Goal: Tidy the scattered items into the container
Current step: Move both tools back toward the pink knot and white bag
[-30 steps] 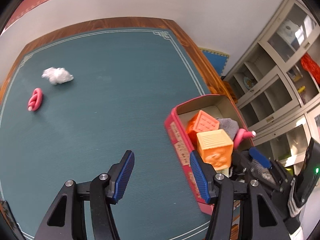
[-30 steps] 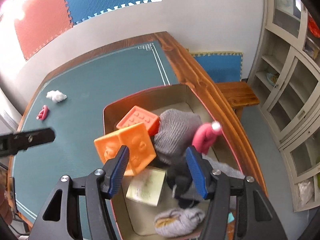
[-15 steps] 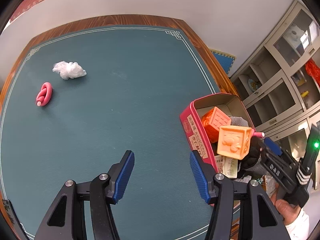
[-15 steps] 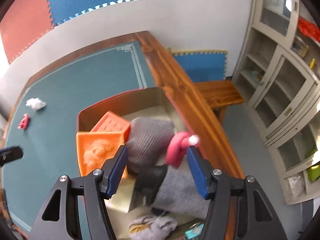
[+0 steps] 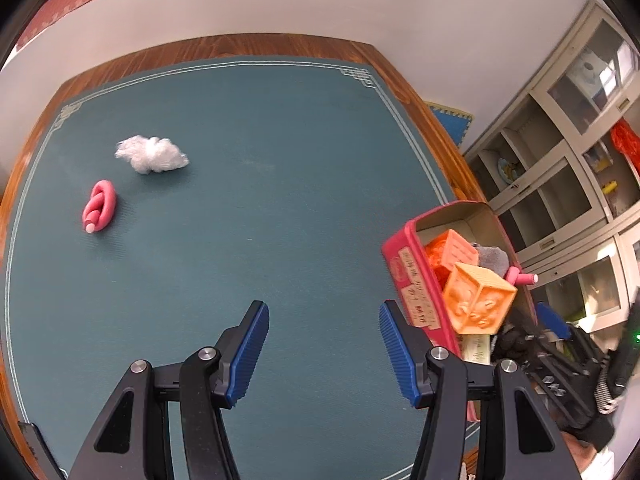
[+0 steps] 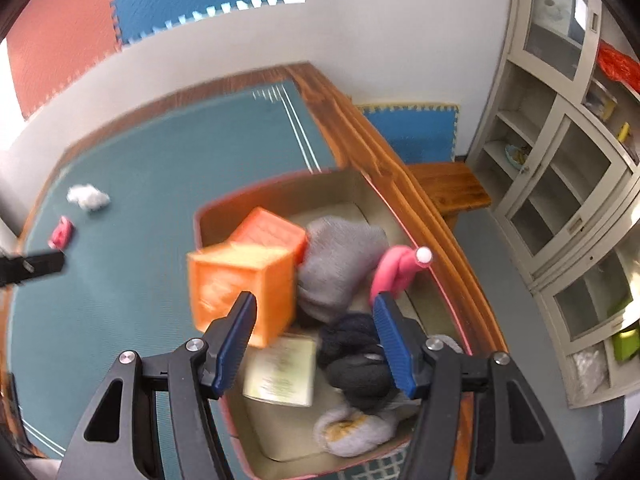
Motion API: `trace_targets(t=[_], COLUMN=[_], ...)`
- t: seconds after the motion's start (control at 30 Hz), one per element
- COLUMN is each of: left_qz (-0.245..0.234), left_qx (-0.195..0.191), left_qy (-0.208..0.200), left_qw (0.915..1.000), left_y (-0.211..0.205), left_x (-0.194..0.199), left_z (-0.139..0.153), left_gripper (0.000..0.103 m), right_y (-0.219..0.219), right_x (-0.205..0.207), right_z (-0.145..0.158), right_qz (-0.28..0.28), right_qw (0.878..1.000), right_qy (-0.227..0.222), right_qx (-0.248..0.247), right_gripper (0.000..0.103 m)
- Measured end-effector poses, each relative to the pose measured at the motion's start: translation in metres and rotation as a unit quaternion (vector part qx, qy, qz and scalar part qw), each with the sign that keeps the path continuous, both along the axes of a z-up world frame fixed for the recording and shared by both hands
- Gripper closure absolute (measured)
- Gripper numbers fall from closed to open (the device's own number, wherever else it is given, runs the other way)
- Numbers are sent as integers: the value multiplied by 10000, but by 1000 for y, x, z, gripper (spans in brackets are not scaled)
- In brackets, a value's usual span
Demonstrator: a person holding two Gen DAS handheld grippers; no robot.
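Note:
A red box [image 5: 404, 264] stands at the right of the green mat, its rim [image 6: 208, 216] below my right gripper. In it lie two orange cubes [image 6: 240, 284], a grey sock [image 6: 340, 256], dark socks [image 6: 360, 356], a pink flexible piece [image 6: 394, 270] and a booklet [image 6: 280, 372]. On the mat's far left lie a looped pink piece [image 5: 100, 206] and a white crumpled wad [image 5: 152, 154]. My left gripper [image 5: 323, 320] is open and empty over bare mat, left of the box. Above the box's contents my right gripper [image 6: 314, 304] hangs open, holding nothing.
The wooden table edge [image 6: 360, 140] runs just right of the box. Beyond it are a low wooden bench [image 6: 448, 188] and glass-door cabinets [image 6: 560, 160]. A wall backs the table's far edge. The left gripper's finger [image 6: 32, 266] shows at the right view's left edge.
My left gripper has drifted left over the mat, so the box sits further right and the pink loop and white wad nearer. The front orange cube has tipped over inside the box.

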State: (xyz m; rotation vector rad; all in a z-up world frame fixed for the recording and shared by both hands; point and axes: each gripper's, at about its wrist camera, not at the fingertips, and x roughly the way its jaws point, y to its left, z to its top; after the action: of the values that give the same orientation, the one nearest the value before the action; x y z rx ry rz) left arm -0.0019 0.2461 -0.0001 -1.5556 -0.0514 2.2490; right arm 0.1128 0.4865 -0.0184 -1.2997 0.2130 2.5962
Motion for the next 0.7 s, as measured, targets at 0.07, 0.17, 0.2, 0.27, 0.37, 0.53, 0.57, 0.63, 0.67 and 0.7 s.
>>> trace_targets(t=[0.07, 0.17, 0.2, 0.27, 0.37, 0.53, 0.57, 0.63, 0.67, 0.7], left_qz=[119, 319, 394, 573, 874, 1417, 1510, 1659, 1716, 1753], left_qx=[-18, -43, -41, -49, -73, -103, -109, -103, -101, -102], left_qy=[-21, -3, -15, -39, -73, -181, -209, -268, -292, -307], left_qw=[9999, 9995, 9992, 9983, 9961, 9897, 9883, 9857, 9847, 9840], left_y=[-12, -33, -41, -60, -92, -150, -161, -180, -187, -193], left_x=[-6, -16, -20, -29, -44, -70, -76, -88, -94, -99], left_z=[-2, -4, -5, -7, -11, -23, -27, -34, -37, -39], left_gripper=[36, 33, 34, 34, 33, 33, 33, 33, 33, 33], right_y=[-13, -37, -46, -64, -92, -130, -137, -150, -156, -161], right_x=[-4, -18, -24, -37, -58, -85, -90, -97, -100, -104], right_z=[11, 22, 23, 22, 16, 4, 2, -2, -5, -7], right_qz=[78, 346, 454, 637, 899, 1205, 1254, 1332, 1366, 1389], right_qw=[9998, 9985, 9979, 9968, 9947, 9914, 9908, 9899, 9894, 9891], right_qy=[205, 418, 443, 435, 357, 199, 169, 109, 74, 42], right_qx=[-21, -102, -138, -211, -338, -467, -473, -482, -483, -482], right_gripper=[39, 39, 39, 39, 39, 39, 39, 39, 39, 39])
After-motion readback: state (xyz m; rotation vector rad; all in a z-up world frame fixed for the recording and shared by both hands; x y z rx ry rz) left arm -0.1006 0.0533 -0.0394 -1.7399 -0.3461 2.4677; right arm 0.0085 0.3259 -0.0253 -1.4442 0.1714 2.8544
